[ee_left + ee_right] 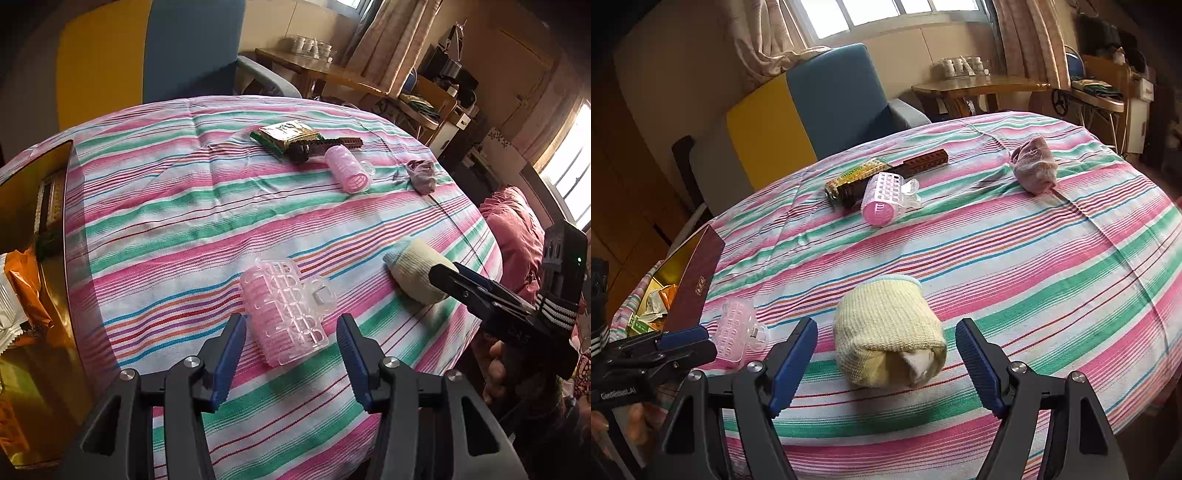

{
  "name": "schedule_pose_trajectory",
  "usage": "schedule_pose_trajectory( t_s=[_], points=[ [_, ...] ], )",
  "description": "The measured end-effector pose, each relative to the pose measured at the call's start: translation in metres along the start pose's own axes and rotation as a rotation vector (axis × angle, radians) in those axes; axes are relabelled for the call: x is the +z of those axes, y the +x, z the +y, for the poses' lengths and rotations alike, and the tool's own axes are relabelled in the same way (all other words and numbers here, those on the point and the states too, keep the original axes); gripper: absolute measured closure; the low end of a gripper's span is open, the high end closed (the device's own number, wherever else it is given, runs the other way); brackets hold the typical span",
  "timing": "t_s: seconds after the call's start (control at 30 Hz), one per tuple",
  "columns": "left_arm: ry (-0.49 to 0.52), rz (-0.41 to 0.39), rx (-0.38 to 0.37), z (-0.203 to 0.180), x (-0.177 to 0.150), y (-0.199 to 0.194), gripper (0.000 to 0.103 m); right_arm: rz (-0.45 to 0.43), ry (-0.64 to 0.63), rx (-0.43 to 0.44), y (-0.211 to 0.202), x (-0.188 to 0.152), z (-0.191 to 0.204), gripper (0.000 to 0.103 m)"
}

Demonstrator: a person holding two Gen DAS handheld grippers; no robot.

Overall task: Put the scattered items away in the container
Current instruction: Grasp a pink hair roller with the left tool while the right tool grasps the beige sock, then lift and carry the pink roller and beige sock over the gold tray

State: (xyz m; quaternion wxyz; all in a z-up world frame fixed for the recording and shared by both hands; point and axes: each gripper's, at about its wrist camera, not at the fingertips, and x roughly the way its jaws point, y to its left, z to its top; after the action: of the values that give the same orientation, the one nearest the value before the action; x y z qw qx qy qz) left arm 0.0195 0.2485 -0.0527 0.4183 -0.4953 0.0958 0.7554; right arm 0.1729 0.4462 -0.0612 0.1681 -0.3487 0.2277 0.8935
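My left gripper (291, 354) has jaws apart, nothing between them; a pink hair roller (282, 314) lies on the striped cloth (177, 206) just ahead. My right gripper (886, 365) is spread too, the rolled yellow sock (888, 336) just ahead, untouched. The gold box (55, 288) is cut off at the left; I can't make out its contents beyond wrappers. Far side: second roller (882, 197), a brown brick bar (923, 162) partly hidden behind it, a snack packet (286, 134), a mauve sock (1034, 168).
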Motion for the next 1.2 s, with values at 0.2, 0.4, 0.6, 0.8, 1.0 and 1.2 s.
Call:
schedule_pose_trajectory(
  t_s=[0.2, 0.4, 0.6, 0.8, 1.0, 1.2],
  points=[
    [-0.058, 0.027, 0.017, 0.005, 0.008, 0.017, 0.051, -0.006, 0.0, -0.007, -0.003, 0.0, -0.007, 0.02],
    [-0.059, 0.013, 0.052, -0.001, 0.012, 0.024, 0.051, -0.004, -0.047, -0.009, -0.002, 0.001, -0.003, 0.02],
    [-0.014, -0.029, 0.104, -0.01, 0.009, 0.024, 0.051, 0.025, -0.125, -0.03, 0.008, 0.003, 0.008, 0.02],
    [-0.027, -0.031, 0.078, -0.009, 0.009, 0.027, 0.041, 0.052, -0.194, -0.098, 0.024, 0.003, 0.019, 0.021],
    [-0.028, -0.007, 0.058, -0.013, 0.006, 0.034, 0.036, 0.062, -0.222, -0.111, 0.031, -0.002, 0.025, 0.039],
    [-0.002, -0.016, 0.062, -0.022, 0.004, 0.031, 0.055, 0.063, -0.21, -0.113, 0.032, -0.004, 0.024, 0.039]
  ],
)
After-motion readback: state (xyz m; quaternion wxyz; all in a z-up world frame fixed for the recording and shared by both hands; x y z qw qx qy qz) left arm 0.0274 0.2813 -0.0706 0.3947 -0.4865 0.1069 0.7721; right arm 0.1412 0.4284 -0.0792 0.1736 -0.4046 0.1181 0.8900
